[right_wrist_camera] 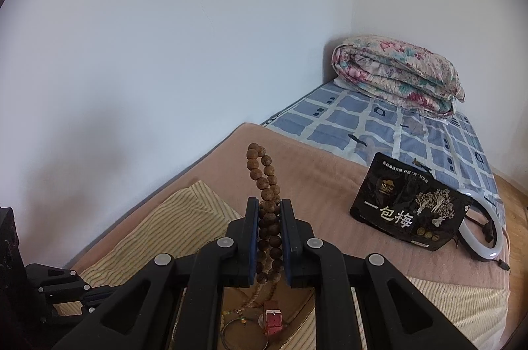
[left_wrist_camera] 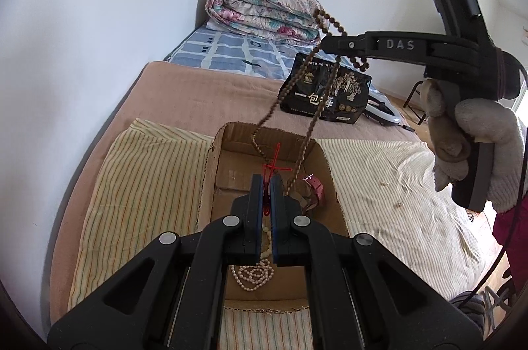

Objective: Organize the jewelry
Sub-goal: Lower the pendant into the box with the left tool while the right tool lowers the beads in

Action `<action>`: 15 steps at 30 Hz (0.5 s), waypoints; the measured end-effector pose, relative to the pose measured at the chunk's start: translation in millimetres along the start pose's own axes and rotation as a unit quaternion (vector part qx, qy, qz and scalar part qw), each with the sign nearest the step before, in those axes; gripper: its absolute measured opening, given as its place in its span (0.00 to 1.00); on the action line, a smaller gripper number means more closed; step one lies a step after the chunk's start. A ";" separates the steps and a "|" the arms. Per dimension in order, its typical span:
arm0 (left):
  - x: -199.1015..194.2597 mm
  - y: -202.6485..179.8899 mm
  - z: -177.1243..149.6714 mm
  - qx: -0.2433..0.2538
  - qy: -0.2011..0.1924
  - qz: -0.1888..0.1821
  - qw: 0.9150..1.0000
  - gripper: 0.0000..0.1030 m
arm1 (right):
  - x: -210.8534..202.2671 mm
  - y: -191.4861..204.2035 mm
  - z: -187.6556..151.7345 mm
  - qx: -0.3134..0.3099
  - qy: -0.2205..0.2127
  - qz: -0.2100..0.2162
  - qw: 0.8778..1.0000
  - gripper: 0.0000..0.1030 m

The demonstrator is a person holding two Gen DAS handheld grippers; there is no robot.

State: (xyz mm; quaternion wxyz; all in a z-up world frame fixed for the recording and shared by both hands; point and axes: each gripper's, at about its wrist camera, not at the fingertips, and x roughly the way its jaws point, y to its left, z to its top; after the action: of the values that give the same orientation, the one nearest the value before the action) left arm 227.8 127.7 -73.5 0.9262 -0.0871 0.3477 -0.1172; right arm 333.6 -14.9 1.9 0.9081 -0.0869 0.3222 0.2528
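Bedtop cardboard box [left_wrist_camera: 211, 165] holds pearls [left_wrist_camera: 252, 274]; right fingers [right_wrist_camera: 285, 218] clamp wooden beads [right_wrist_camera: 268, 218], left fingers [left_wrist_camera: 255, 195] pinch red cord [left_wrist_camera: 275, 167].

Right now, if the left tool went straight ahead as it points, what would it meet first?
Probably the cardboard box: the left tool, closed on a red cord, points at the floor by the far wall. Depth is unclear.

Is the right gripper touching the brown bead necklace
Touching. The right wrist view shows the brown bead necklace pinched between the right gripper fingers.
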 end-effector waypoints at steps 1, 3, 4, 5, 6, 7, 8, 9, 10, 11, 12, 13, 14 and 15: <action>2.4 -0.3 -1.4 0.001 0.002 0.002 1.000 0.01 | 5.7 -1.9 -3.2 0.004 0.006 0.000 1.000 0.10; 6.3 -0.3 -4.0 0.002 0.006 0.003 1.000 0.01 | 16.1 -6.2 -10.4 0.014 0.016 0.002 1.000 0.10; 8.4 0.0 -5.9 0.001 0.009 0.004 1.000 0.01 | 20.1 -7.6 -13.8 0.018 0.020 0.003 1.000 0.10; 10.2 0.2 -7.4 0.001 0.012 0.004 1.000 0.01 | 24.1 -8.9 -17.4 0.020 0.024 0.002 0.999 0.10; 12.0 0.6 -9.1 0.000 0.014 0.004 1.000 0.01 | 28.3 -9.5 -21.2 0.022 0.029 0.001 0.999 0.10; 14.1 1.0 -10.5 0.000 0.017 0.004 1.000 0.01 | 33.2 -11.0 -25.8 0.024 0.035 0.001 0.999 0.10; 16.2 1.3 -11.9 0.000 0.020 0.004 1.000 0.01 | 37.0 -12.3 -29.1 0.027 0.039 0.001 0.999 0.10; 18.8 1.4 -14.0 0.000 0.023 0.006 1.000 0.01 | 39.8 -13.2 -32.0 0.030 0.044 0.003 0.999 0.10; 20.7 1.2 -15.7 0.001 0.025 0.006 1.000 0.01 | 44.0 -14.7 -36.1 0.035 0.050 0.006 0.998 0.10; 22.6 0.9 -17.5 0.002 0.028 0.007 1.000 0.01 | 48.1 -16.0 -40.3 0.039 0.055 0.009 0.998 0.10; 24.2 0.7 -18.9 0.003 0.030 0.008 1.000 0.01 | 51.0 -16.6 -43.3 0.043 0.059 0.011 0.997 0.10; 26.3 0.6 -20.5 0.003 0.033 0.009 0.999 0.01 | 54.7 -17.5 -47.2 0.047 0.064 0.013 0.997 0.10; 28.1 0.7 -21.8 0.003 0.036 0.009 0.999 0.01 | 57.2 -18.0 -49.5 0.049 0.068 0.013 0.996 0.10; 29.0 1.3 -23.0 0.003 0.037 0.010 0.999 0.01 | 59.9 -18.4 -52.0 0.051 0.072 0.014 0.996 0.10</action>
State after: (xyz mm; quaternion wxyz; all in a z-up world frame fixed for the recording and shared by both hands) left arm 234.0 119.0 -109.0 0.9140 -0.0759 0.3825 -0.1119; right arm 354.7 -23.2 -76.4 0.8822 -0.0535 0.4004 0.2421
